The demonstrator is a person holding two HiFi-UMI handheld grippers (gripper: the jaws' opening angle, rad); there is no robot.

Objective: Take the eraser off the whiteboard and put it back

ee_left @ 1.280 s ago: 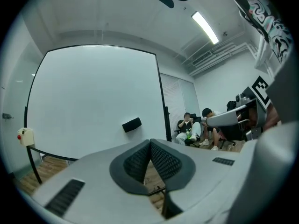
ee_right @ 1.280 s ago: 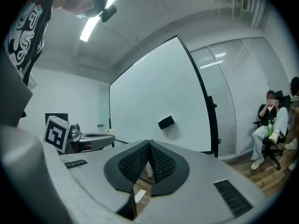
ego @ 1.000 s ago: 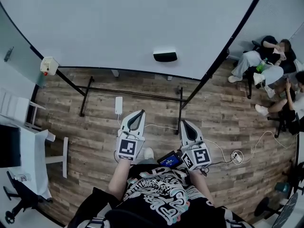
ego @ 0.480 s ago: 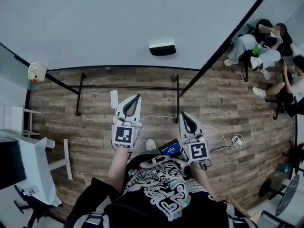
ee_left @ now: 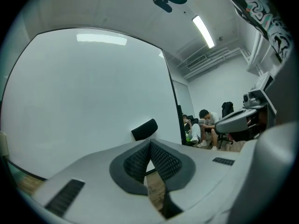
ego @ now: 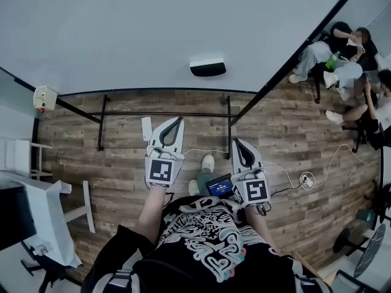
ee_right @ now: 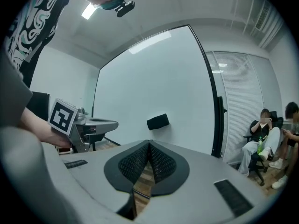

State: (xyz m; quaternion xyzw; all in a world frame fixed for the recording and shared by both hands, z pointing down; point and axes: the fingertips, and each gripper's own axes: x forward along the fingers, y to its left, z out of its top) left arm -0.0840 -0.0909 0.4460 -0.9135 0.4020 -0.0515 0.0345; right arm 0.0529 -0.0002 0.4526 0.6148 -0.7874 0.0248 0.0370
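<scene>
One black eraser (ego: pixel 208 67) sticks to the whiteboard (ego: pixel 122 29), straight ahead of both tools and well apart from them. In the head view it sits beyond the gap between the two tools. In the left gripper view it shows just above the closed jaw tips, and in the right gripper view just above the tips and a little to their right.

The left gripper (ego: pixel 177 120) is clenched, its ribbed black pads meeting at the tips with nothing between them. The right gripper (ego: pixel 235 141) is clenched in the same way and is also empty. Both point level toward the board, side by side, with the left one reaching slightly further forward. Each is held in one of the person's hands, marker cube toward the body.

The whiteboard fills the space ahead of the tools, blank apart from the eraser. Below it, the black bars of its stand (ego: pixel 165 113) rest on a wood plank floor (ego: pixel 287 145) just ahead of the tool tips.

A white adapter (ego: pixel 146 127) lies on the floor just left of the left gripper. A white cable (ego: pixel 317 185) trails across the floor to the right of the right gripper. Between the two tools, near the person's waist, sit a small lit screen (ego: pixel 220 187) and a pale shoe (ego: pixel 208 162).

Far to the right of the right gripper, past the board's edge, several people (ego: pixel 351 60) sit on chairs. A white table (ego: pixel 43 209) stands well to the left of the left gripper.
</scene>
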